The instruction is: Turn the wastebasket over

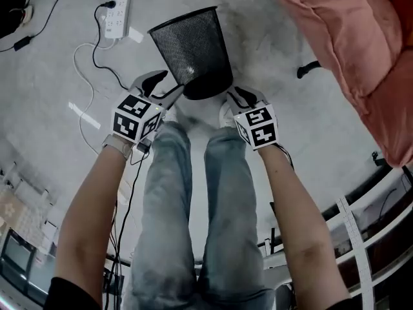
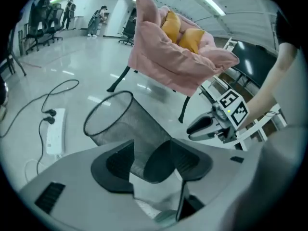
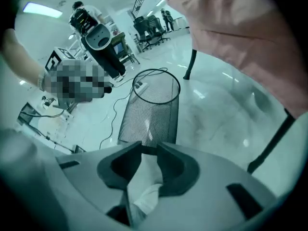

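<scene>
The wastebasket (image 1: 193, 50) is down on the floor (image 1: 277, 63) just ahead of my shoes (image 1: 226, 115), base toward me and mouth pointing away. My left gripper (image 1: 173, 81) stands wide, with the basket's lower wall between its jaws, unpinched. My right gripper (image 1: 233, 95) is narrow, nipping the base's edge.
</scene>
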A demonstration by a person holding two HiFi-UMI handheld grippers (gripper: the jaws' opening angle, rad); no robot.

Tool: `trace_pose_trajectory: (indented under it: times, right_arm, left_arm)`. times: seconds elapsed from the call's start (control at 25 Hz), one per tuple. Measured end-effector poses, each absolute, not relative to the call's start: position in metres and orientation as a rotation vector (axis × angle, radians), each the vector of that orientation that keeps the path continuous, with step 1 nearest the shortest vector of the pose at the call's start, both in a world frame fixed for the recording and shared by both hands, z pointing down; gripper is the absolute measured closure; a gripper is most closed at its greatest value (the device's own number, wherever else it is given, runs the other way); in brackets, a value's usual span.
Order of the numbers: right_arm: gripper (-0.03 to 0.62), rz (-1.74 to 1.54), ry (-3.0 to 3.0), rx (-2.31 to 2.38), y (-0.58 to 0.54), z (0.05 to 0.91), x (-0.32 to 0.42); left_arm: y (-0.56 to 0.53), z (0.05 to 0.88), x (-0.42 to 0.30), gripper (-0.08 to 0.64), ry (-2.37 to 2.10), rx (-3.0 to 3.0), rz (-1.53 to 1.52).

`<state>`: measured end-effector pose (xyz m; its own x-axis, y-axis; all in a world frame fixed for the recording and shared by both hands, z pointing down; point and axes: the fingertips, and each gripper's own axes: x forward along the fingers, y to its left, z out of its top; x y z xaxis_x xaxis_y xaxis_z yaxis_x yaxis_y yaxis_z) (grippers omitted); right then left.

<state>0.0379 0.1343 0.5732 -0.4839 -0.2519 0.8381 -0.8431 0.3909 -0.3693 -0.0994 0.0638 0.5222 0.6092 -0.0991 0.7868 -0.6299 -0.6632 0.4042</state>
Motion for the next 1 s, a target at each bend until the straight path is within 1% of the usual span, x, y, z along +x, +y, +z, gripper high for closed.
trace_pose_trajectory:
  times: [0.12,0.28,0.44,0.72,0.92,1.0]
  right_arm:
    - [0.489,1.139,-1.942,1.025,0.135,0.554,0.026]
    - [0.489,1.198,-1.937,1.117,0.138,0.535,0.016]
    - [0.489,1.270,-1.919,1.223,0.141,0.534,0.005]
    - [0.489,1.374,-1.860,1.383,0.160,0.552,-0.016]
    - [0.489,1.390,-1.842,1.398,0.173,0.561,-0.019]
    - [0.489,1.387,-1.841,1.393,0.177,0.560,-0.017]
  left_arm:
    - [0.016,0.510,-0.106,0.296,-0.534,2.213,1.099]
    - [-0.041,0.507,-0.099,0.284,-0.491,2.263,1.192]
    - [-0.078,0.523,-0.086,0.273,-0.428,2.272,1.259]
    - [-0.087,0.570,-0.059,0.261,-0.244,2.229,1.347]
    - [-0.083,0.582,-0.039,0.259,-0.231,2.180,1.226]
    - [-0.084,0.581,-0.035,0.262,-0.227,2.186,1.224]
